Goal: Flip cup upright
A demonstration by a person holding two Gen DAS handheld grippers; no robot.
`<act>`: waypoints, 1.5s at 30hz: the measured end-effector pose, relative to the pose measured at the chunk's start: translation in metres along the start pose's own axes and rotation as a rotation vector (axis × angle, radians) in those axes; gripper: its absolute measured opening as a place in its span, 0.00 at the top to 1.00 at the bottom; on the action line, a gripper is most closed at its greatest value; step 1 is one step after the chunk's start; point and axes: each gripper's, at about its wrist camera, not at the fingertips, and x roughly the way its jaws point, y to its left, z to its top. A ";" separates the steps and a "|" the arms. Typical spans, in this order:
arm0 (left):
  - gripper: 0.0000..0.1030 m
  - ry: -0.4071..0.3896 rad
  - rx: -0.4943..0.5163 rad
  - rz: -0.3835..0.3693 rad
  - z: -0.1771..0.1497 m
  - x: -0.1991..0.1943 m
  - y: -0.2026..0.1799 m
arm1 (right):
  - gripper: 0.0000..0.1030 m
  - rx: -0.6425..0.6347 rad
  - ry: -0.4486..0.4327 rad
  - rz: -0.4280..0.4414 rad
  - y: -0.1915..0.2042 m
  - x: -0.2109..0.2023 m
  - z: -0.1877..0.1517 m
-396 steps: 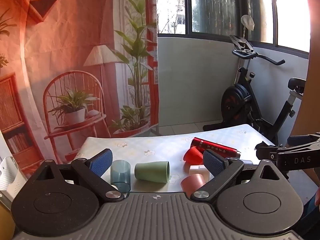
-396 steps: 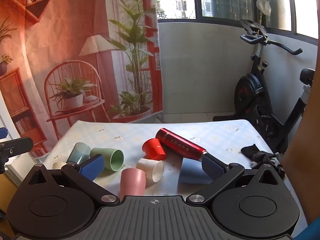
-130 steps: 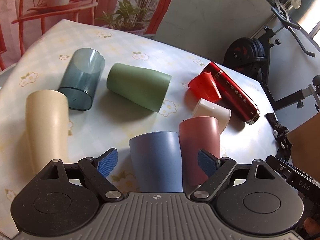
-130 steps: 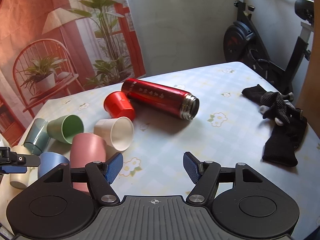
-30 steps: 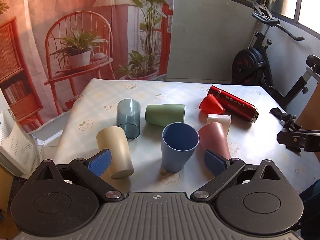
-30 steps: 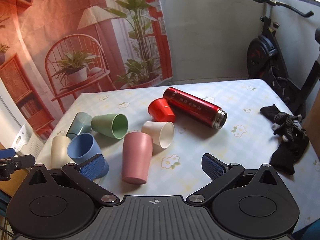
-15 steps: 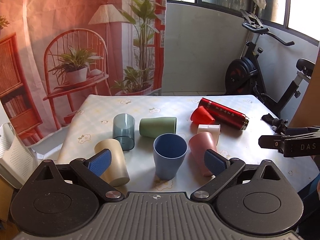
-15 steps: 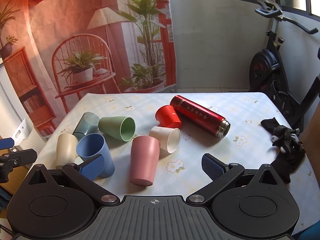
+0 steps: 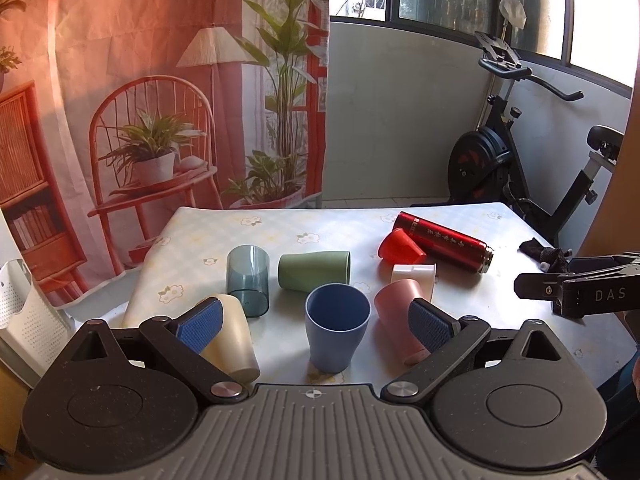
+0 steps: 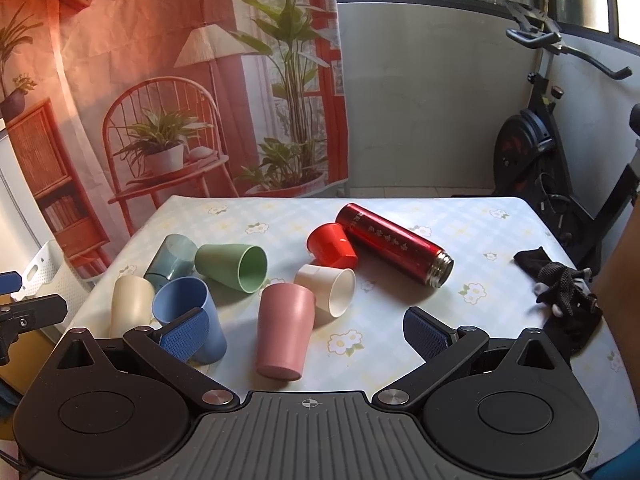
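A blue cup [image 9: 337, 326] stands upright, mouth up, near the table's front; it also shows in the right wrist view [image 10: 188, 316]. My left gripper [image 9: 314, 326] is open and empty, held back from it. My right gripper [image 10: 306, 332] is open and empty. A pink cup [image 10: 283, 328] and a cream cup [image 9: 234, 340] stand mouth down. A green cup [image 10: 234, 266], a white cup [image 10: 330, 288] and a red cup [image 10: 332, 246] lie on their sides. A clear grey-blue cup [image 9: 248, 278] stands mouth down.
A red flask [image 10: 394, 244] lies on its side behind the cups. Black gloves [image 10: 560, 294] lie at the table's right edge. A white basket [image 9: 26, 320] stands off the left side. An exercise bike [image 9: 516, 160] stands behind the table [image 10: 460, 320].
Both grippers have drawn back and up from the table, so the cups look smaller. The blue cup, on its side several seconds ago, stands upright and free.
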 end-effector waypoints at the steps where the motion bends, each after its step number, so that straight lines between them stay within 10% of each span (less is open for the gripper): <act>1: 0.03 -0.002 0.001 0.000 0.000 -0.001 0.000 | 0.00 -0.002 -0.001 -0.002 0.000 0.000 0.001; 45: 0.03 -0.018 0.012 -0.021 0.002 -0.006 0.001 | 0.00 0.001 -0.004 -0.004 -0.004 -0.002 0.002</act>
